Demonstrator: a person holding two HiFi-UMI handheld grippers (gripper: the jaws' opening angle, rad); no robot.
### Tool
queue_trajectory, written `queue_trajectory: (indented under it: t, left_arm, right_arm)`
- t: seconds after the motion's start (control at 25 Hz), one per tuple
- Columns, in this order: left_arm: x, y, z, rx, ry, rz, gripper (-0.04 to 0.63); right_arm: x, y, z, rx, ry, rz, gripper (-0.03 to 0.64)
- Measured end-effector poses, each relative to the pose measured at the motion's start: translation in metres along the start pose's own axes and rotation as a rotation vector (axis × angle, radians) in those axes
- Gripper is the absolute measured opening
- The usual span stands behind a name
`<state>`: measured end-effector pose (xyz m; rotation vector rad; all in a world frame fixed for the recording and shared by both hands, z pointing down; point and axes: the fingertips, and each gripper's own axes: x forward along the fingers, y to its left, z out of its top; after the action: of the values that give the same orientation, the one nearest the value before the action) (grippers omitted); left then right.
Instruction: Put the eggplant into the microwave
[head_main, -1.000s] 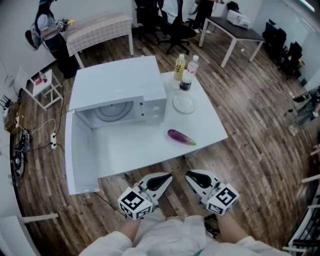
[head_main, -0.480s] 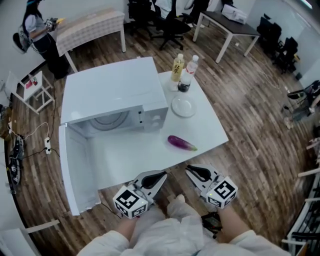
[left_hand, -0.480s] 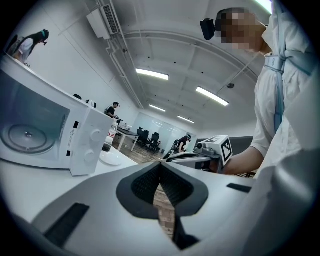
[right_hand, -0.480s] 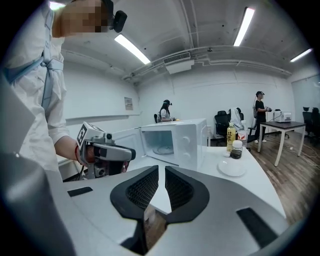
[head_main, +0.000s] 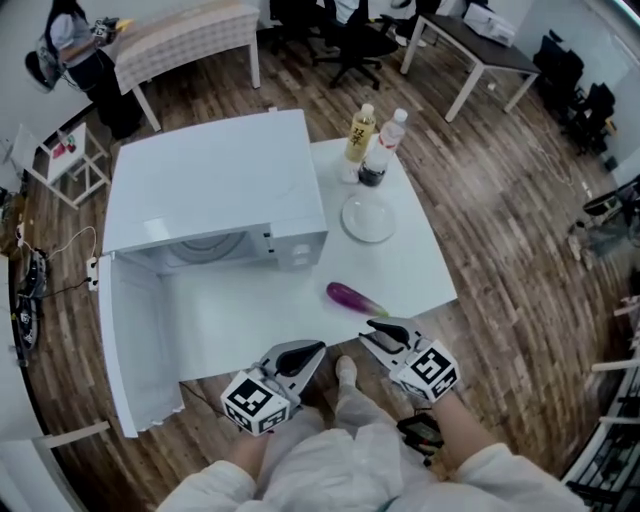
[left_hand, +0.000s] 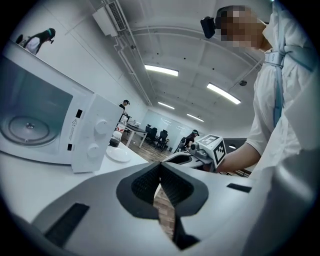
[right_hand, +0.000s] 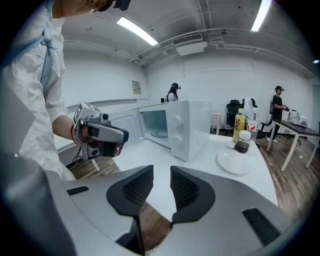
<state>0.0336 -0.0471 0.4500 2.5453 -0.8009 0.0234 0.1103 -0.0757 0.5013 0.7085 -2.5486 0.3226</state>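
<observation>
Purple eggplant (head_main: 352, 298) lying on the white desk (head_main: 240, 320) near its front edge, microwave (head_main: 215, 185) behind it with door (head_main: 125, 345) swung open, right claw (head_main: 375, 330) near the eggplant, empty, jaws slightly apart, just been opening, left claw (head_main: 316, 349) pinched closed on nothing

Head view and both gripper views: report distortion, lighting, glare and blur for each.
Head view: strong fisheye bends the white table and the floorboards; light is even, the eggplant sharp. Left gripper view: dark round vignette, and the ceiling strip lights glare to plain white. Right gripper view: same vignette, walls curved, the microwave crisp.
</observation>
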Motion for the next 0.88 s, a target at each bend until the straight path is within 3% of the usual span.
queue_trajectory:
  t: [0.48,0.88]
  left_arm:
    - [0.028,0.019,-0.014,-0.049,0.013,0.099,0.002]
    - [0.056,0.027,-0.039,-0.071,0.062,0.1,0.002]
  right_arm:
    - [0.03,-0.043,-0.042,-0.072,0.146,0.077,0.175]
    - [0.051,-0.067,-0.078,-0.145,0.277,0.097,0.198]
